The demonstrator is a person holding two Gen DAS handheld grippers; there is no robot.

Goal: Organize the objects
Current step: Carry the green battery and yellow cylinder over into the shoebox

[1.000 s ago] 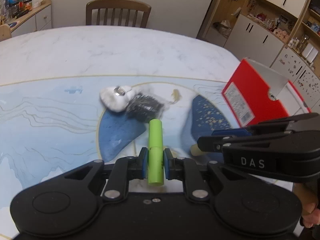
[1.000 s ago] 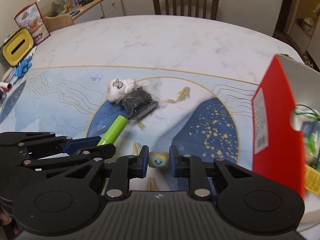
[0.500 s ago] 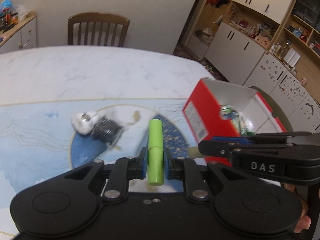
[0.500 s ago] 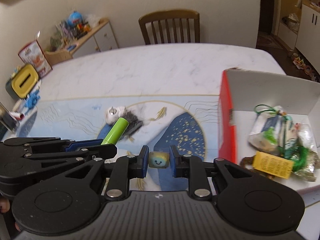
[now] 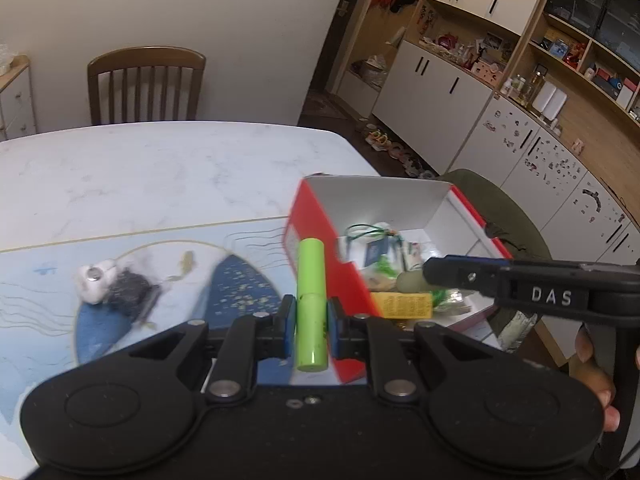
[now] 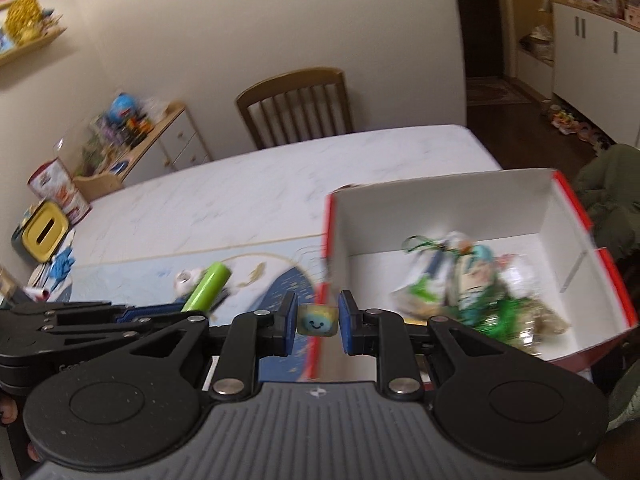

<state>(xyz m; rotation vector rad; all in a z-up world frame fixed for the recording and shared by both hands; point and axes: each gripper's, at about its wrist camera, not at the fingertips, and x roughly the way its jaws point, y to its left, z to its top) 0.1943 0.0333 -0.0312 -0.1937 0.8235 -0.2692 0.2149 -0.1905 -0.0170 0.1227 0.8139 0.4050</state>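
A: What is each gripper carrying?

B: The left gripper [image 5: 311, 322] is clamped on a green tube [image 5: 311, 300], gripped near its lower half so most of its length sticks forward. The right gripper [image 6: 318, 322] is clenched on a little cube with a smiley face [image 6: 317, 321], pinched squarely between the blue pads [image 6: 347, 326].

A: And where do those go?

B: Into the red box [image 6: 576, 206], I'd judge. It sits open at the table's right edge with a heap of packets [image 6: 472, 280] already inside. In the right wrist view the cube hangs just short of the box's near left wall; in the left wrist view the tube's tip overlaps that same wall.

A: How should the drop go?

B: Carry both well over the rim before letting go, since the near wall stands high and either item could clip it. The tube is long, so lower its tip toward the white floor of the box and let it lie flat rather than bounce. Aim the cube at the bare left side, beside the heap. Keep the two grippers apart; they are close already.

A: Anything left on the mat [image 5: 40, 300]?

B: A white lump [image 5: 94, 283] and a dark bundle [image 5: 130, 292], touching each other.
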